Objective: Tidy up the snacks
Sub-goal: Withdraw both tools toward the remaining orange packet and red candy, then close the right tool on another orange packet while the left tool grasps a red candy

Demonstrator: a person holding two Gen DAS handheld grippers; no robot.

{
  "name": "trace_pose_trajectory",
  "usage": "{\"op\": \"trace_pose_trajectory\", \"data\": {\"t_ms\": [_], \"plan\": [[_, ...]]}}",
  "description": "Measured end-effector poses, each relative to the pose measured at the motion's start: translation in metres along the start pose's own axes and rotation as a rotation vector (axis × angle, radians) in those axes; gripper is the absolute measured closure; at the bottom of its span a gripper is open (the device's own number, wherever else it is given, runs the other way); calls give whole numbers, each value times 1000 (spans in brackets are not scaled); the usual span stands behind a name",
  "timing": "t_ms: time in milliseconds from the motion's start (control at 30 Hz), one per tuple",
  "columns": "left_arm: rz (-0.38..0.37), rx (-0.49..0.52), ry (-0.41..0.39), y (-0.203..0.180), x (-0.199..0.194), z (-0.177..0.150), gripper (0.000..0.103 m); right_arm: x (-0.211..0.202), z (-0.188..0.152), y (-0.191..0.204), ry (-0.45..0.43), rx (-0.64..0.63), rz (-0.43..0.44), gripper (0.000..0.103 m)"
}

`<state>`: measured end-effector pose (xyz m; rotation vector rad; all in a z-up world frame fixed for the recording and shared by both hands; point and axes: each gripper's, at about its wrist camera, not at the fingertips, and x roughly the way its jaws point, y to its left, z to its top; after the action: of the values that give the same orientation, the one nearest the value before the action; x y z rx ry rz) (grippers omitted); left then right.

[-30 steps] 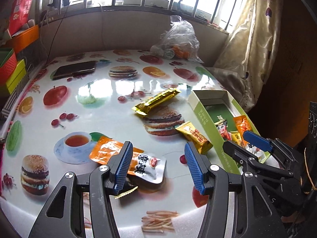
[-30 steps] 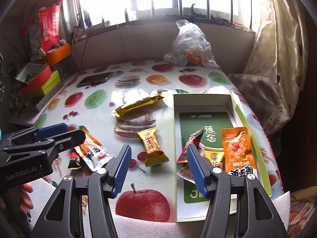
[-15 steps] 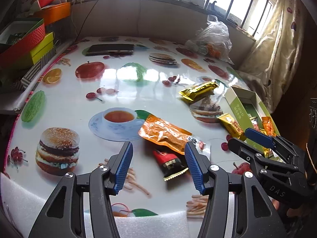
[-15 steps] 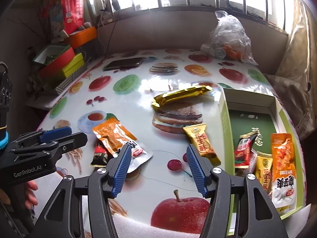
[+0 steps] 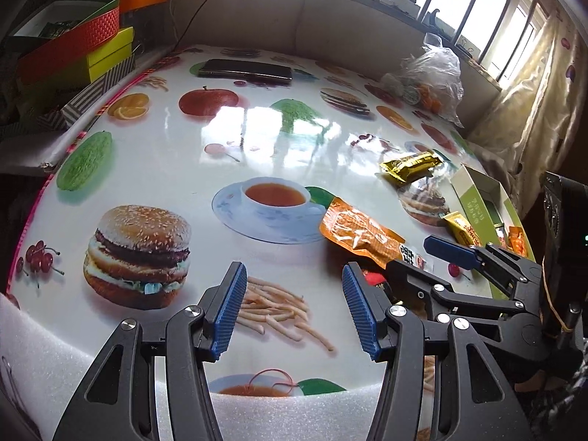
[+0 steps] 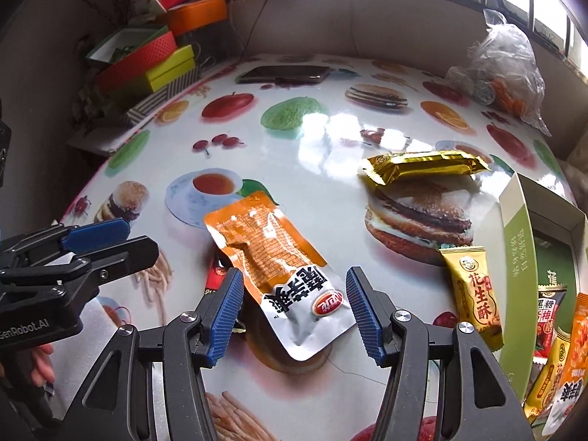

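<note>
An orange and silver snack pouch [image 6: 279,268] lies flat on the printed table, its near end between the fingers of my open right gripper [image 6: 294,307]. A small red and black packet [image 6: 216,278] lies partly under it. A gold bar [image 6: 422,165] and a yellow peanut candy [image 6: 474,286] lie to the right, next to the green box [image 6: 518,257] holding several snacks. My left gripper [image 5: 292,308] is open and empty over the printed fries, left of the pouch [image 5: 362,233]. The right gripper [image 5: 452,257] also shows in the left wrist view.
A black phone [image 6: 284,73] lies at the far side of the table. A clear plastic bag [image 6: 503,70] sits at the far right. Stacked red, yellow and striped boxes [image 6: 147,62] stand off the table's left edge. White foam [image 5: 44,360] lines the near edge.
Both grippers have swung left. The right gripper has moved from near the green box to straddle the orange pouch. The left gripper has moved off the pouch to the printed fries.
</note>
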<state>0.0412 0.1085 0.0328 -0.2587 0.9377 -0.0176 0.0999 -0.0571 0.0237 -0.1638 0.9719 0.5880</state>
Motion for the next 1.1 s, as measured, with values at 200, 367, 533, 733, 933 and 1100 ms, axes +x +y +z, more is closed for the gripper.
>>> {"op": "trace_pose_trajectory", "data": {"t_ms": [200, 367, 533, 733, 933, 1100], "plan": [[-8, -17, 10, 7, 5, 1, 48, 13, 5, 1, 24, -22, -25, 40], [-16, -28, 10, 11, 8, 2, 48, 20, 10, 2, 39, -56, -31, 37], [-26, -32, 10, 13, 8, 3, 48, 23, 11, 3, 42, -70, -45, 36], [-36, -30, 14, 13, 10, 3, 48, 22, 11, 2, 43, -49, -101, 52], [-44, -17, 23, 6, 11, 3, 48, 17, 8, -2, 36, -33, -103, 54], [-56, 1, 31, -4, 12, 4, 48, 11, 5, -6, 19, -10, -98, 59]]}}
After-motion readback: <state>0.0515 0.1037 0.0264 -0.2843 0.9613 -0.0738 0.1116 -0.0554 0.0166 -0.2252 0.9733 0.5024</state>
